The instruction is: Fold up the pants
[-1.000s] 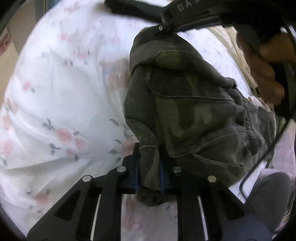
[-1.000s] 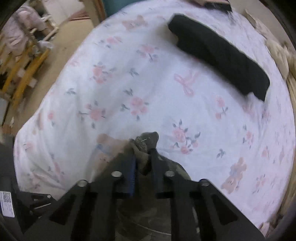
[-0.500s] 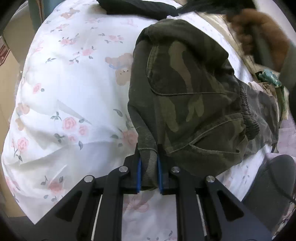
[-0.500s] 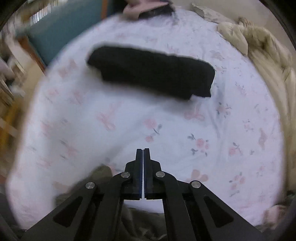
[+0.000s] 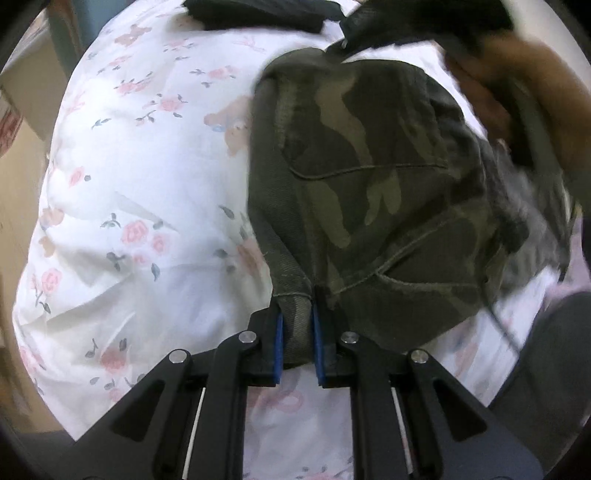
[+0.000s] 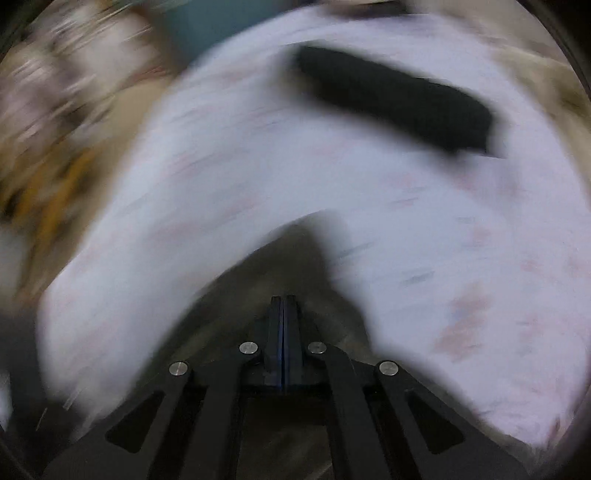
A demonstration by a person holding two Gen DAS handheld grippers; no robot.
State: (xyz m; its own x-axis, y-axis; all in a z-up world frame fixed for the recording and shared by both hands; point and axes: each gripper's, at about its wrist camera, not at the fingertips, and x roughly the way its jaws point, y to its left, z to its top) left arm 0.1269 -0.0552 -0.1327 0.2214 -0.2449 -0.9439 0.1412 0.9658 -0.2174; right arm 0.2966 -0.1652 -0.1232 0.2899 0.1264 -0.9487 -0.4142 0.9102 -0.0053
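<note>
Folded camouflage pants (image 5: 373, 192) lie on a white floral bedsheet (image 5: 140, 192). My left gripper (image 5: 297, 328) is shut on the pants' near corner, the cloth pinched between its blue pads. My right gripper (image 6: 283, 314) is shut with nothing between its pads; it hovers over the pants (image 6: 291, 266), which show blurred beneath it. In the left wrist view the right gripper (image 5: 406, 26) and the hand holding it sit at the pants' far edge.
A folded black garment (image 6: 399, 99) lies on the far part of the sheet (image 6: 443, 221), also at the top of the left wrist view (image 5: 258, 14). Beige bedding lies at the right. The bed edge and floor are to the left.
My right gripper let go of the pants' far corner, closed empty and is swinging fast, blurring its view. The left gripper keeps its grip; the pants lie flatter.
</note>
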